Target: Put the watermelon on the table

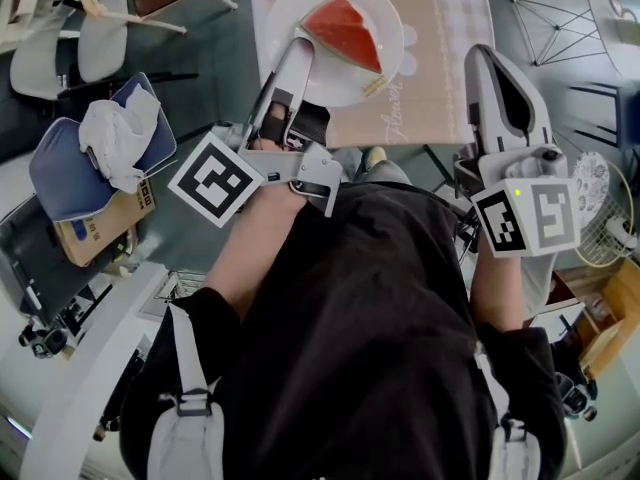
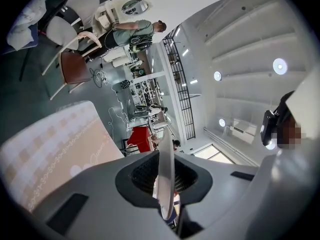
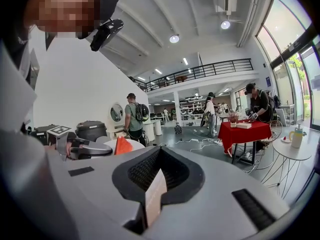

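Observation:
A red wedge of watermelon [image 1: 347, 33] lies on a white plate [image 1: 300, 8], seen over the near edge of the table's beige checked cloth [image 1: 440, 28]. My left gripper [image 1: 297, 43] is shut on the plate's near rim. In the left gripper view the plate [image 2: 166, 174] stands edge-on between the jaws of the left gripper [image 2: 167, 184]. My right gripper [image 1: 490, 63] is at the cloth's right corner. In the right gripper view a beige flap of cloth [image 3: 154, 196] is pinched in the right gripper [image 3: 155, 194]. The watermelon [image 3: 121, 146] shows to its left.
Chairs [image 1: 100, 28] stand at the far left. A blue cushion [image 1: 60, 168] with a white rag and a cardboard box [image 1: 100, 223] sit below them. A wire stand [image 1: 555, 23] and a white fan [image 1: 600, 208] are on the right. People stand around a red-clothed table [image 3: 245, 131] further off.

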A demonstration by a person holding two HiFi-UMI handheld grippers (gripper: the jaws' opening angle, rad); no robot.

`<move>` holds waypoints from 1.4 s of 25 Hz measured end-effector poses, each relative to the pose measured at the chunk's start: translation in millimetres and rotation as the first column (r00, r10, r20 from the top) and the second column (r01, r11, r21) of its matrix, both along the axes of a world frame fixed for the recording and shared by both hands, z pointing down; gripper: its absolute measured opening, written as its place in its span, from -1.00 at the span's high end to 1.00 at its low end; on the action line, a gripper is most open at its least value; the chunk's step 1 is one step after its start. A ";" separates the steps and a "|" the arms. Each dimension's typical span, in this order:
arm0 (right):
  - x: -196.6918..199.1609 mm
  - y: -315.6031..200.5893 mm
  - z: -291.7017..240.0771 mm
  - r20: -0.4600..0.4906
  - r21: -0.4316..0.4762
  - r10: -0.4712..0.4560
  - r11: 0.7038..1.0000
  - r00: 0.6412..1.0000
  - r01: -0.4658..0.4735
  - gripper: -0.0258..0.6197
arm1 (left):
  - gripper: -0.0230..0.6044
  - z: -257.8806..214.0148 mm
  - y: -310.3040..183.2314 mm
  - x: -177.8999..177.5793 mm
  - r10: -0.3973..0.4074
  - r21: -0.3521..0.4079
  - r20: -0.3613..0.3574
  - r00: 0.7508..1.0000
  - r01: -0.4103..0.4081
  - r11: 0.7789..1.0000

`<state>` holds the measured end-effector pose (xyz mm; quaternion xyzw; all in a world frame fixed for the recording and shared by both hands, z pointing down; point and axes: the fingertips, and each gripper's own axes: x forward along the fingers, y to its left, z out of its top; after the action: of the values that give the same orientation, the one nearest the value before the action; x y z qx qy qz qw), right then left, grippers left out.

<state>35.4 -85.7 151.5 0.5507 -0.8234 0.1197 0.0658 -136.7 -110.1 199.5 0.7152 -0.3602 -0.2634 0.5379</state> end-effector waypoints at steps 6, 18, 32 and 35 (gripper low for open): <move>-0.5 0.9 1.9 -0.005 0.005 0.010 1.000 1.000 -0.010 0.89 | 0.80 1.4 0.2 0.1 0.010 0.004 -0.004 1.000 -0.010 1.000; 17.4 -13.7 3.4 -0.014 -0.016 -0.016 1.000 1.000 0.016 0.89 | 0.80 5.3 -12.8 16.2 -0.016 -0.026 -0.014 1.000 0.016 1.000; 45.9 -38.5 27.6 0.012 -0.059 -0.076 0.995 0.997 0.077 0.89 | 0.80 25.0 -22.9 49.5 -0.045 -0.043 0.058 0.997 0.048 0.998; 46.7 -39.2 32.7 0.019 -0.065 -0.089 0.994 0.996 0.090 0.89 | 0.80 32.2 -23.1 50.6 -0.054 -0.050 0.064 0.996 0.058 0.997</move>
<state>82.1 -124.9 184.2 0.5099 -0.8433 0.1481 0.0826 -86.1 -133.3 231.7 0.6985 -0.4037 -0.2463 0.5371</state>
